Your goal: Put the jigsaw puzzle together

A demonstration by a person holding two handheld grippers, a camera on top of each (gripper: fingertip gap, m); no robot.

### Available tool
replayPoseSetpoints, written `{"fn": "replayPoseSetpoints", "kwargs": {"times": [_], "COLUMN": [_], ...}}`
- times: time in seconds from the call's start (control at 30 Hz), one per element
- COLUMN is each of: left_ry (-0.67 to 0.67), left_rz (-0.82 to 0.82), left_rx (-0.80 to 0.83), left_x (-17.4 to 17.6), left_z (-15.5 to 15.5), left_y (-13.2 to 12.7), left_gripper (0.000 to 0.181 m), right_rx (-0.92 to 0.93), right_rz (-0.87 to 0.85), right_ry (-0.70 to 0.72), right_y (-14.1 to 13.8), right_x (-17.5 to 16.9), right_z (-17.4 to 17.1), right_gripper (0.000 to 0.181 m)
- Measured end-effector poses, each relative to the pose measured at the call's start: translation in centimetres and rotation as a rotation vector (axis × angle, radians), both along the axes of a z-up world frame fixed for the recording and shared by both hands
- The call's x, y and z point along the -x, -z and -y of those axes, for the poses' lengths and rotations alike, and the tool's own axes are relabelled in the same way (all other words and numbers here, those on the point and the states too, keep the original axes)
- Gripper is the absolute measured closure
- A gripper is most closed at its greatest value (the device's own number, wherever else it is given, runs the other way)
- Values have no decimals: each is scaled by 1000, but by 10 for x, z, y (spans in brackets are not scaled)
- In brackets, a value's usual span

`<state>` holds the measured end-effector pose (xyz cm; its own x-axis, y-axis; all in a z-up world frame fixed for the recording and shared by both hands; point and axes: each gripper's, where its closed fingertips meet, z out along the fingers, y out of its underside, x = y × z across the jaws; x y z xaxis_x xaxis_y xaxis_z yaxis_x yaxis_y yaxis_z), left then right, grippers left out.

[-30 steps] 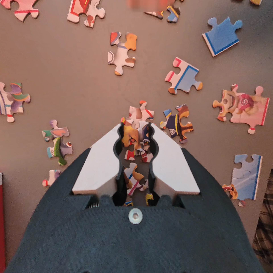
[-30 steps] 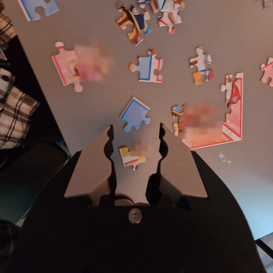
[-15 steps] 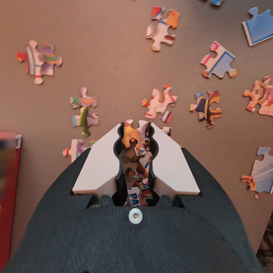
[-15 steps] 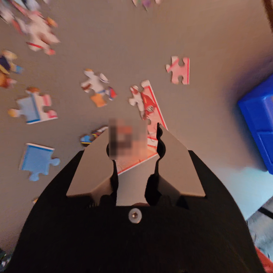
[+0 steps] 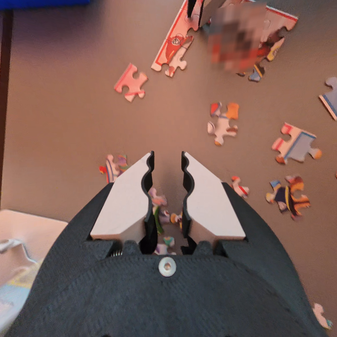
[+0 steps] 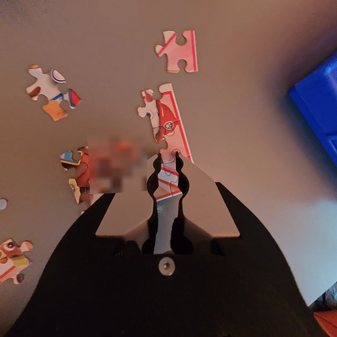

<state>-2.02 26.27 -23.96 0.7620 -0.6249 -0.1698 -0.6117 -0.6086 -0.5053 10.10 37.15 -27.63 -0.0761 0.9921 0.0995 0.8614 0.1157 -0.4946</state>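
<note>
An assembled corner section with a red border lies on the brown table; it also shows at the top of the left wrist view. My right gripper is nearly shut, its tips down on this section with nothing visibly between them. Its fingers show far off in the left wrist view. My left gripper is open and empty above the table, over a few small loose pieces. A pink edge piece lies just beyond the section, also visible in the left wrist view.
Loose pieces lie scattered: a white and orange one, a blue and white one, a dark blue and orange one, an orange-faced one. A blue box stands to the right. A pale flat object lies lower left. Some 15 centimetres of space lies between my two pairs of fingers.
My right gripper has narrowed from wide open and come down on the assembled section. My left gripper has swung toward that section; the orange piece seen between its tips is gone.
</note>
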Motion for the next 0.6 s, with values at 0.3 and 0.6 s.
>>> {"fn": "replayPoseSetpoints", "kwargs": {"times": [0.3, 0.6], "left_ry": [40, 176], "left_rz": [14, 30], "left_rx": [24, 58], "left_x": [-17, -60], "left_z": [-88, -68], "left_y": [19, 19], "left_gripper": [147, 144], "right_rx": [-41, 84], "right_rz": [-31, -13], "right_ry": [37, 96], "right_y": [-2, -10], "right_x": [-14, -53], "right_z": [-31, -22], "right_gripper": [170, 141]}}
